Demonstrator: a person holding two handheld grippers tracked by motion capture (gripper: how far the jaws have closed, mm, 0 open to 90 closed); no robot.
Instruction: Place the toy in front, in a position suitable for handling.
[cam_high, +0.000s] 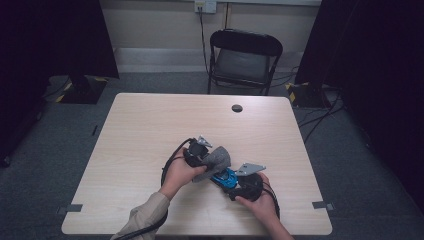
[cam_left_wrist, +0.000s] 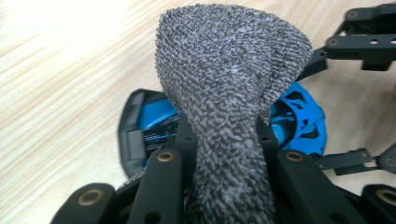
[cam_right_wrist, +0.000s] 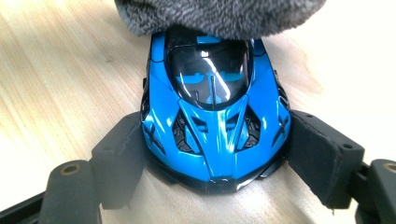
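A blue toy car (cam_right_wrist: 212, 126) sits on the wooden table (cam_high: 150, 125), its front clamped between the pads of my right gripper (cam_right_wrist: 215, 158). In the high view the car (cam_high: 225, 177) lies between the two hands. My left gripper (cam_left_wrist: 224, 154) is shut on a folded grey cloth (cam_left_wrist: 229, 88), which stands up past the jaws and hangs over the rear of the car (cam_left_wrist: 149, 123). The cloth (cam_right_wrist: 219, 16) covers the car's back end in the right gripper view. From above, the cloth (cam_high: 215, 161) lies just left of the right gripper (cam_high: 231, 181).
A black folding chair (cam_high: 243, 60) stands behind the table's far edge. A dark round cable hole (cam_high: 237, 108) sits near the far middle of the tabletop. Black curtains flank both sides, with cables on the floor at the right.
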